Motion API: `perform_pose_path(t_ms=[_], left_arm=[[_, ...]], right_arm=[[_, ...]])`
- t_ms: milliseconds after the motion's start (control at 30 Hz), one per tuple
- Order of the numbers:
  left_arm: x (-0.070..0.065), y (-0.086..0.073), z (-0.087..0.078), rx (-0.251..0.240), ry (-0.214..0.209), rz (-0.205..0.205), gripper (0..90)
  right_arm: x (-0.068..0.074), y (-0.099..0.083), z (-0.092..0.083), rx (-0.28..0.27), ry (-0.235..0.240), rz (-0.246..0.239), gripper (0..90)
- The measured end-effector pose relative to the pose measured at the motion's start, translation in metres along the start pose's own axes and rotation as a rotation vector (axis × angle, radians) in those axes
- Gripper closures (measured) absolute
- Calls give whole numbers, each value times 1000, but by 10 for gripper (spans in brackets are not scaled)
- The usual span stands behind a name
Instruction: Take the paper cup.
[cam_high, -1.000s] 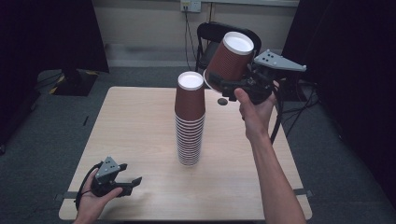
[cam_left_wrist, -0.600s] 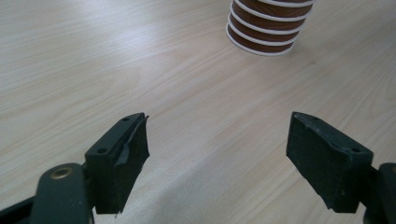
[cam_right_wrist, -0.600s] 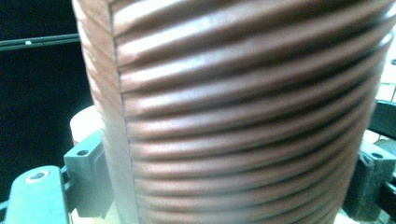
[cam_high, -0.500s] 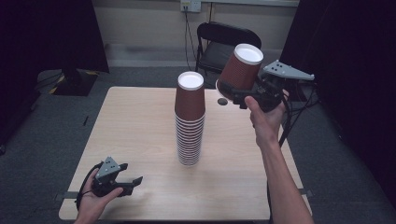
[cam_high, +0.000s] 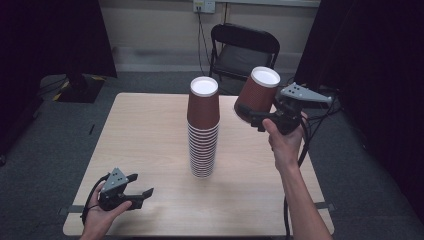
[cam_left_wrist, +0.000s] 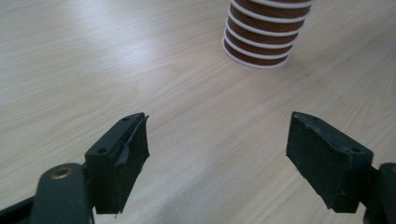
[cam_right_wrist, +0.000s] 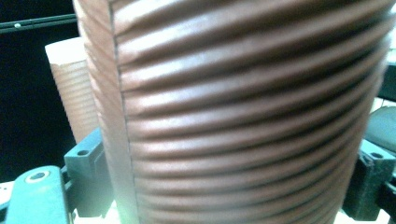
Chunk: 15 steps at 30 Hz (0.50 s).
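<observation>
Upper right of the high view: brown ribbed cup tilted, white bottom up, clamped in right gripper (above the table). Centre: cup stack, upside down. Lower left: left gripper, jaws apart, nothing between.

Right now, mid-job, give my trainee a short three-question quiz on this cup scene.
1. True or false: the right gripper grips a brown cup bottom-up.
2. Which gripper has open fingers with nothing between them? A) left B) right
3. Fill in: the stack of cups stands on the wooden ____.

Key:
1. True; the cup is tilted, held above the table beside the stack.
2. A; the left gripper is low at the near edge.
3. table
</observation>
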<state>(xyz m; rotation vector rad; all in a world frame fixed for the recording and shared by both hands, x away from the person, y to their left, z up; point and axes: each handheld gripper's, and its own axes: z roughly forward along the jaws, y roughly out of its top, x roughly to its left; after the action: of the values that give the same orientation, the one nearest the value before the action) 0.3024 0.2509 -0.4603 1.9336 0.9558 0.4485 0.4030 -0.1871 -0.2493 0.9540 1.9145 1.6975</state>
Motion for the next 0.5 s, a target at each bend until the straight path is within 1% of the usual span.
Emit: perform_pose_path(t_ms=[67,167,200,233,267,333,367,433,500], left_arm=[[-2,0,1,-16,-10,-11,207],[-5,1,2,-27,-20,-5,218],[-5,1,2,-28,-21,3,229],[-7,1,2,-26,-20,-5,231],[-7,2,3,-26,-27,-6,231],[-8,3,3,-29,-28,-5,233],[-8,4,2,-40,-32,-5,263],[-8,5,2,-48,-32,-8,262],[-9,7,1,-61,-38,-16,259]], right_arm=[[-1,-7,0,7,3,9,120],[-1,-16,-1,19,1,19,120],[-1,-19,-1,24,2,23,121],[-1,-22,-2,28,3,25,121],[-1,-25,-2,32,2,28,120],[0,-28,-3,37,5,35,121],[0,-34,-4,40,9,44,121],[1,-37,-4,43,11,44,121],[1,-44,-5,50,13,54,121]])
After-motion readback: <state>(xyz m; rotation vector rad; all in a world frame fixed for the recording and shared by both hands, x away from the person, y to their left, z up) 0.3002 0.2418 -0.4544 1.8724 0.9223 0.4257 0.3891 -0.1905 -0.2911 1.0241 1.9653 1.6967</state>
